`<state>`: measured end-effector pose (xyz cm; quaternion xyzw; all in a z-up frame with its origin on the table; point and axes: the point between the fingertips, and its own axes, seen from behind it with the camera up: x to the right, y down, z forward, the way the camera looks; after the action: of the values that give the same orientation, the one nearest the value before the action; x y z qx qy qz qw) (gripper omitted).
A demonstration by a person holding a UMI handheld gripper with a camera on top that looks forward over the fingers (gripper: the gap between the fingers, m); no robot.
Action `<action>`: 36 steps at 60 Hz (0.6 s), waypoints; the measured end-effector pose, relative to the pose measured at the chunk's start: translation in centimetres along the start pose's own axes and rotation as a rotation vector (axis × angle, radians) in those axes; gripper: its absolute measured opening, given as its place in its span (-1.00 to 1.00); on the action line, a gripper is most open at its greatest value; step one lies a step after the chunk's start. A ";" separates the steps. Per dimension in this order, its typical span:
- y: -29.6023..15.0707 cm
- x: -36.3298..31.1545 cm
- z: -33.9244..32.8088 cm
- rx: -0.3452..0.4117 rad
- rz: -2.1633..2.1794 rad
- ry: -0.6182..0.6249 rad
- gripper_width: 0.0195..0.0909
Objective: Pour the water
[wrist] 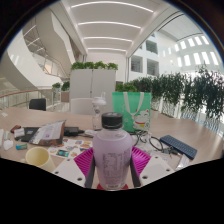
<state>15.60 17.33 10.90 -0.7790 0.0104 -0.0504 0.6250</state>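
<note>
The gripper (112, 168) holds a clear plastic bottle (112, 152) upright between its two fingers, the pink pads (84, 161) showing on either side of the bottle's body and lying against it, so the fingers are closed in on the bottle rather than spread wide. The bottle has a dark cap (112, 121) and a pale, translucent body with a faint label; how much water it contains cannot be told. It stands just above a light-coloured table (60, 128), and whether its base touches the tabletop is hidden by the gripper. To the left of the fingers, near them, sits a pale yellow cup (38, 157). Farther left and back on the table lies a scatter of small things, among them a flat brownish box or book (48, 132) and a few small colourful pieces (62, 153) that are too small to name. To the right of the bottle a dark flat object (178, 147) lies on the table, with a black cable (152, 142) looping between it and the bottle. Beyond the table stand a white chair (84, 108), a green banner or bag (131, 103) and rows of leafy plants (190, 95) in a bright, high-ceilinged hall with strip lights overhead.
</note>
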 end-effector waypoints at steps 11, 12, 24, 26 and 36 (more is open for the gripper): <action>4.7 -0.3 1.9 -0.054 0.007 0.014 0.00; 4.8 -0.3 0.4 -0.053 0.026 0.016 0.00; 5.5 0.2 -0.1 -0.103 0.118 0.027 0.10; 6.2 0.3 -0.6 -0.149 0.134 0.032 0.25; 6.5 -0.9 -4.5 -0.244 0.194 0.026 0.79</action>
<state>14.61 11.63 5.47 -0.8437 0.1000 0.0018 0.5274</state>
